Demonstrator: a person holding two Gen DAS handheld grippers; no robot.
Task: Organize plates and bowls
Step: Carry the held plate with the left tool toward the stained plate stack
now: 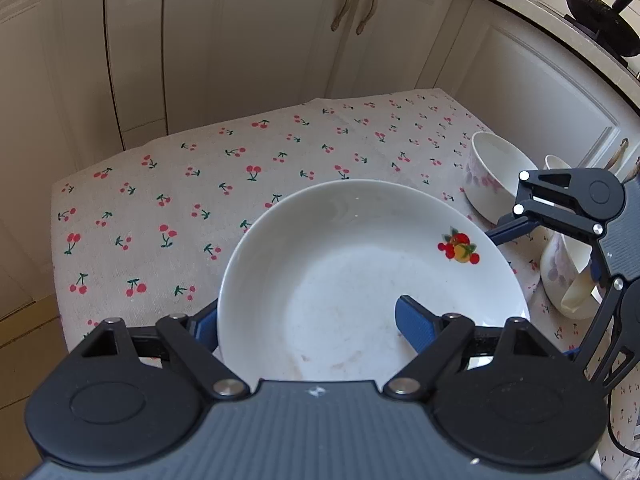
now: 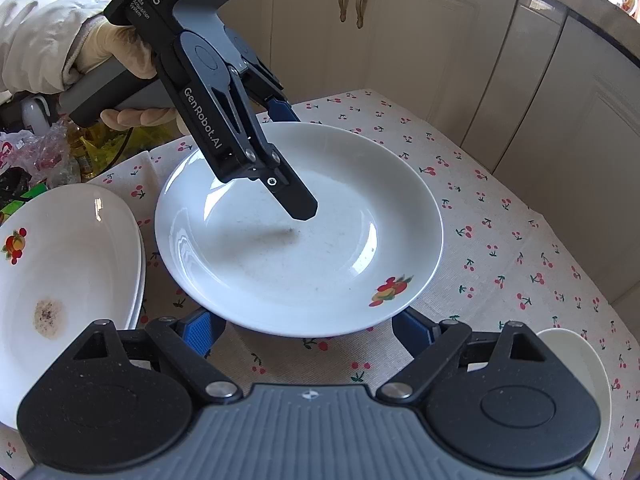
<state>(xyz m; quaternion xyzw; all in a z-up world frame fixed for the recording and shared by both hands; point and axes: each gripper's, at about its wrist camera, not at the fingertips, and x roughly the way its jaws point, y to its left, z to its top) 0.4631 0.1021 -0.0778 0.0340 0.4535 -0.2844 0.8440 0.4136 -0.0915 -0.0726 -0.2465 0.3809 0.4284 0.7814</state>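
Note:
A white deep plate with a fruit print shows in both views, over the cherry-print tablecloth. My left gripper straddles its near rim, one blue finger inside the dish and one outside under the rim; it seems closed on the rim. In the right wrist view the left gripper reaches in from the far left side. My right gripper is open, its blue fingers just under the plate's near edge. Two white floral bowls stand at the right.
A stack of white plates, the top one stained, lies at the left. A white bowl sits at the near right. Cupboard doors stand beyond the table. Bags and clutter lie at the far left.

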